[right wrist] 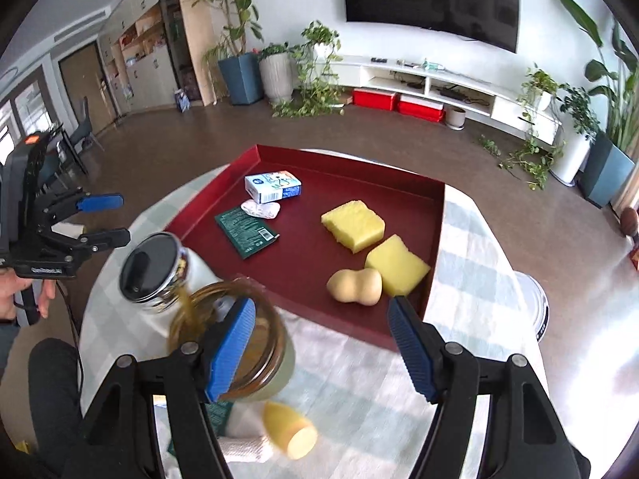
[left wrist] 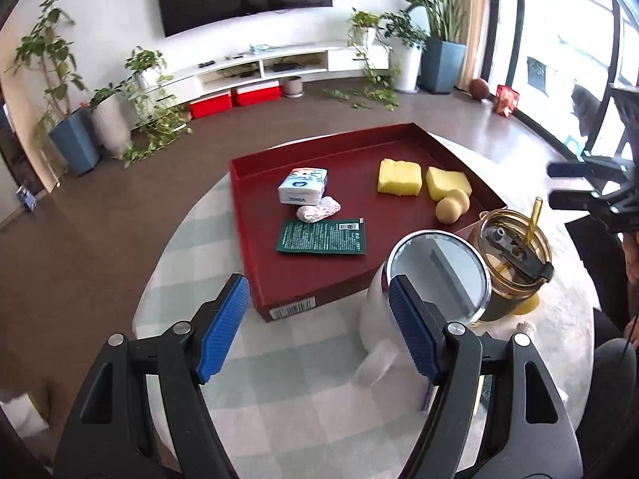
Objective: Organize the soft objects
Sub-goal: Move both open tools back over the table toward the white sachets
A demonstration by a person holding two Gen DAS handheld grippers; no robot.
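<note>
A red tray (left wrist: 255, 239) (right wrist: 433, 239) on the round table holds two yellow sponges (left wrist: 399, 176) (left wrist: 447, 183) (right wrist: 353, 225) (right wrist: 397, 265), a tan makeup sponge (left wrist: 451, 205) (right wrist: 355, 286), a tissue pack (left wrist: 303, 186) (right wrist: 273, 187), a white pad (left wrist: 318, 209) (right wrist: 261, 209) and a green sachet (left wrist: 321, 236) (right wrist: 245, 231). My left gripper (left wrist: 319, 327) is open and empty before the tray's near corner. My right gripper (right wrist: 321, 353) is open and empty before the tray. A yellow makeup sponge (right wrist: 289, 429) lies on the table under it.
A white jar with a steel lid (left wrist: 437, 275) (right wrist: 153, 271) and an amber tumbler with a straw (left wrist: 513, 267) (right wrist: 235, 343) stand on the checked tablecloth (left wrist: 279, 399) near the tray. A green packet and white cloth (right wrist: 239, 435) lie by the yellow makeup sponge. Plants and a TV stand line the far wall.
</note>
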